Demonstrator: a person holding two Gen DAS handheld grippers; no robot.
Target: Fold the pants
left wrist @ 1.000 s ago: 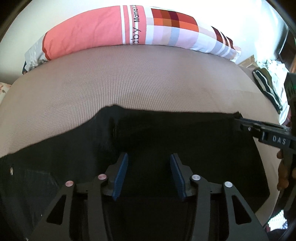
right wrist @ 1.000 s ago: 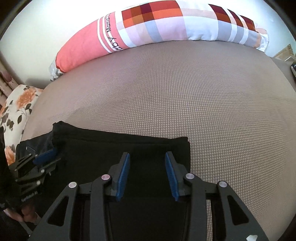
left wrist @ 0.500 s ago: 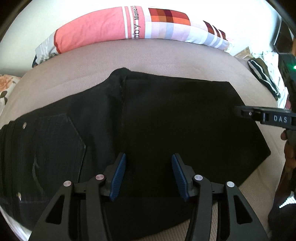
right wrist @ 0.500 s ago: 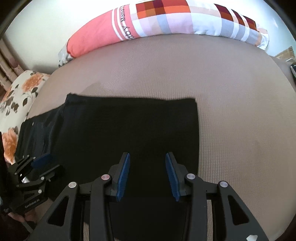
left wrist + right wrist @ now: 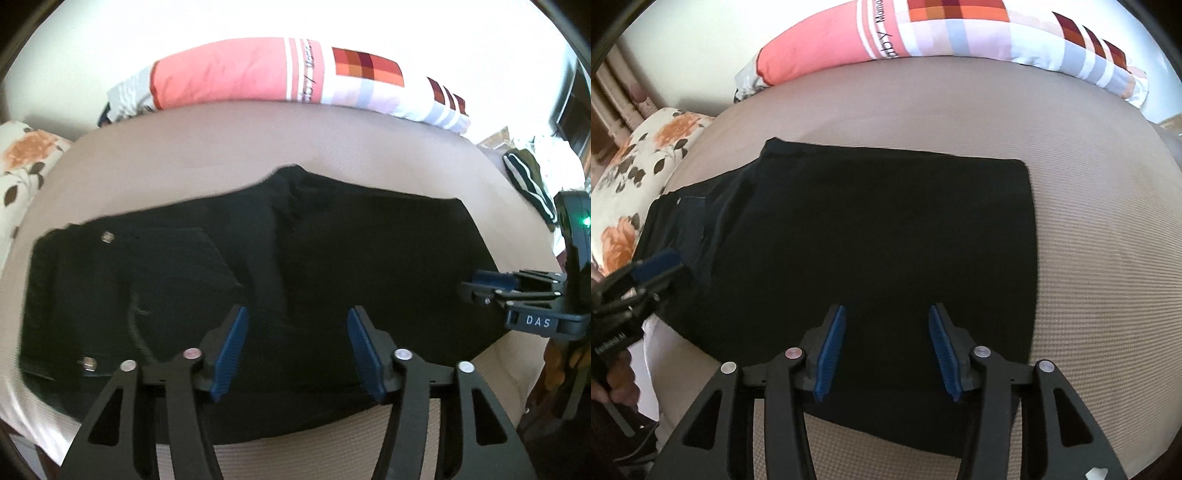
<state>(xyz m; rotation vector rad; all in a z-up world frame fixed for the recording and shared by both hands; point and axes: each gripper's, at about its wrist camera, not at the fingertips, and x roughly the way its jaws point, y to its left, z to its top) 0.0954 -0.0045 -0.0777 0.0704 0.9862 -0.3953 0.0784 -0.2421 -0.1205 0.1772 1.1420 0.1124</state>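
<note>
Black pants (image 5: pixel 280 273) lie folded flat on the beige bed (image 5: pixel 221 147), waistband and back pocket to the left, folded legs to the right (image 5: pixel 886 229). My left gripper (image 5: pixel 295 332) hovers above the middle of the pants near their front edge. Its jaws are opening and nothing sits between the blue pads. My right gripper (image 5: pixel 886 332) hovers above the leg end near the front edge, jaws also opening, empty. Each gripper shows at the edge of the other's view: the right gripper (image 5: pixel 491 282) and the left gripper (image 5: pixel 655 264).
A long pink and checked pillow (image 5: pixel 295 74) lies along the far side of the bed. A floral pillow (image 5: pixel 639 177) sits at the left. Striped dark clothing (image 5: pixel 528 177) lies beyond the bed's right corner. A hand (image 5: pixel 617 380) grips the left tool.
Both grippers have drawn back toward the bed's near edge, so more of the pants shows, and their jaws have widened. The pants lie flat and still.
</note>
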